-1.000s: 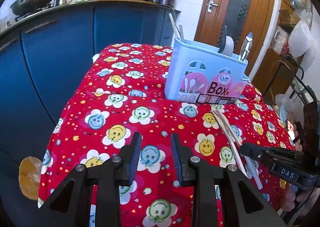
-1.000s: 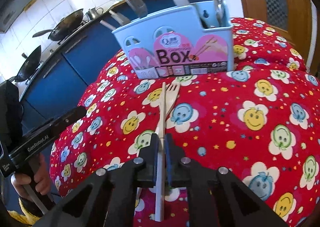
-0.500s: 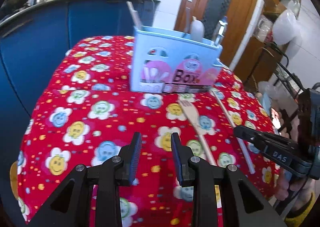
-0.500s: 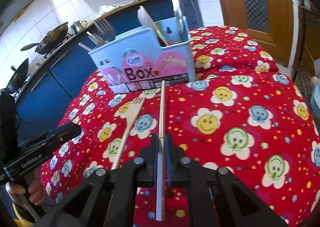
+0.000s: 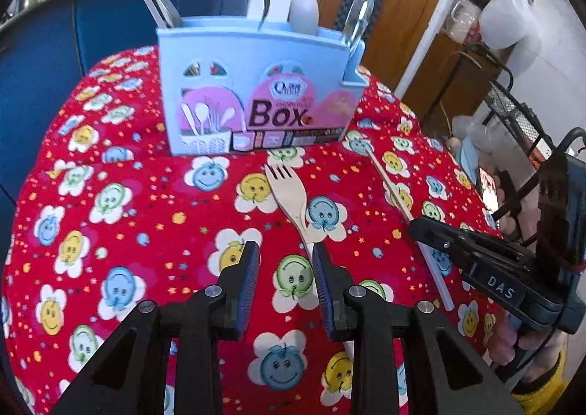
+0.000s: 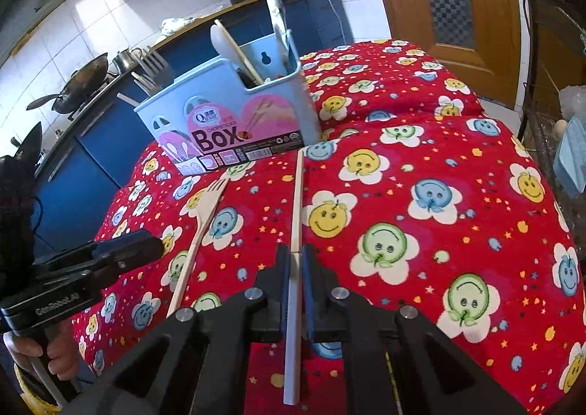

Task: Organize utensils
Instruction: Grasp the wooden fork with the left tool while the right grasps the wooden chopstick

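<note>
Right gripper (image 6: 296, 261) clamped the chopstick (image 6: 296, 202), tip at 12 o'clock toward the box (image 6: 234, 122). Left gripper (image 5: 285, 265) gaped beside the wooden fork (image 5: 293, 199).

A pale blue plastic utensil box (image 5: 256, 85) stands upright on the red cloth, its front bearing a pink label that reads "Box". Metal forks (image 5: 161, 10) lean out of its left end, a grey-white spoon (image 5: 304, 14) and a wooden stick stand toward the right, and a metal utensil (image 5: 357, 19) rises at the right end. A pale wooden fork (image 5: 293, 200) lies flat in front of the box, tines toward it. Beside it a long pale chopstick (image 6: 295, 213) points its far tip at the box's right corner, its near part clamped between two gripper fingers (image 6: 282, 279).
</note>
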Available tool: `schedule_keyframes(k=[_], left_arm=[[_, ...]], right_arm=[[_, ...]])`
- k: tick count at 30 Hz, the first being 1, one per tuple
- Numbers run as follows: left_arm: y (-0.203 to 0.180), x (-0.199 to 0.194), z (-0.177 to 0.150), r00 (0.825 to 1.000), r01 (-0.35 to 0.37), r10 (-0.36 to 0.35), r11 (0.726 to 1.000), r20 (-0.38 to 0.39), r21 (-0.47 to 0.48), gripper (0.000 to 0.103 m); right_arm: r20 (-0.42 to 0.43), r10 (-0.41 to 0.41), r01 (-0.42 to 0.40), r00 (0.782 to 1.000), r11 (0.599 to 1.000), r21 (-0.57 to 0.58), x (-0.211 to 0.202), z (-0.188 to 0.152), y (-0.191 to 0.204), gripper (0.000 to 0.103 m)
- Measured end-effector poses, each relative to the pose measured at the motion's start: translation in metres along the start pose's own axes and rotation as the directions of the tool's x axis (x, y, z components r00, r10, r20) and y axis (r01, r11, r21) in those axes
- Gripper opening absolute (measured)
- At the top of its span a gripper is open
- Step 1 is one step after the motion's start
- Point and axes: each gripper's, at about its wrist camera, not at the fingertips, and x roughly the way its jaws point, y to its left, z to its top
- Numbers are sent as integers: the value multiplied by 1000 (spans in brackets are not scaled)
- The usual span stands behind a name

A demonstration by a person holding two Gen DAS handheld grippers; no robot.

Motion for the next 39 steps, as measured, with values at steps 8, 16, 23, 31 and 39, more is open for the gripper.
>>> schedule_keyframes(k=[8, 16, 23, 31, 39], left_arm=[[-2, 19, 6, 994, -7, 5, 1000, -108, -20, 26], [-7, 25, 15, 983, 65, -71, 997, -168, -37, 25], [-14, 39, 22, 978, 48, -53, 998, -202, -33, 11], [-1, 38, 22, 976, 91, -111, 989, -187, -114, 6], [12, 17, 10, 980, 140, -155, 982, -120, -129, 6]], right_arm=[[-22, 19, -18, 1000, 1000, 2, 3, 0, -6, 9], [-45, 17, -18, 999, 1000, -15, 5, 2, -6, 9], [-68, 13, -15, 998, 999, -30, 7, 5, -5, 9], [-99, 0, -6, 995, 998, -55, 10, 8, -2, 10], [-190, -24, 2, 981, 993, -117, 18, 18, 6, 17]])
